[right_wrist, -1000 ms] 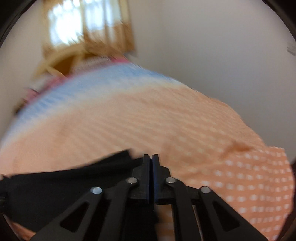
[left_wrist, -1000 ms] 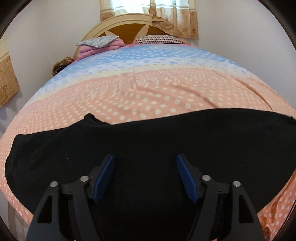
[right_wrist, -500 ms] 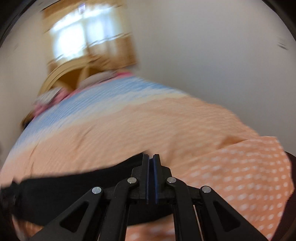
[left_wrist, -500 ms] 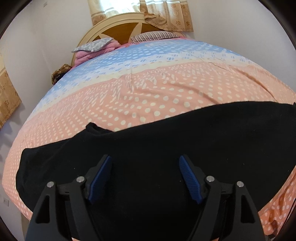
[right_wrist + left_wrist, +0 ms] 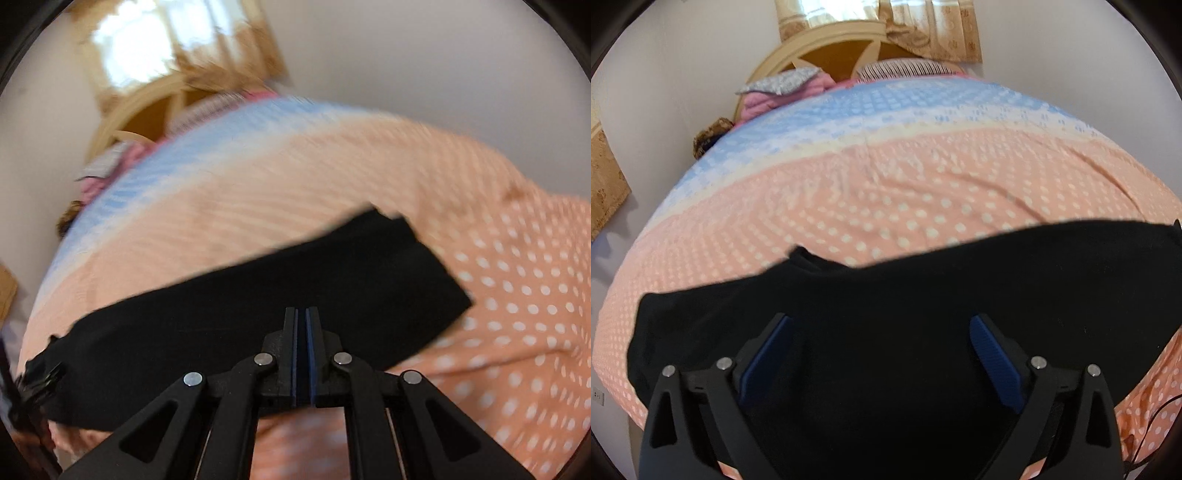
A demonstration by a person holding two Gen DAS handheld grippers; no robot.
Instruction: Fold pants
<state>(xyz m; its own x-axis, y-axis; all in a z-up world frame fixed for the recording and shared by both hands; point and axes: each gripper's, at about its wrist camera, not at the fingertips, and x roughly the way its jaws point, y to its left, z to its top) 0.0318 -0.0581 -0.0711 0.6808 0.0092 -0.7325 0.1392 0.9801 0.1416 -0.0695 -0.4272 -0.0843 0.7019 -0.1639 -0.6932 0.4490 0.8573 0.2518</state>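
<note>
Pants [image 5: 905, 295] lie flat across my polka-dot bed [image 5: 886, 206].
My left tongs [image 5: 881, 354] hang spread wide above the black cloth, gripping nothing; my right tongs [image 5: 303, 314] are pressed together, pinching nothing I can see.

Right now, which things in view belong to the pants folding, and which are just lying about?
For the job:
black pants, spread flat
bedspread, the folding surface
left hand-held gripper, open
right hand-held gripper, shut

Lying about:
pillows by the headboard
curtain
</note>
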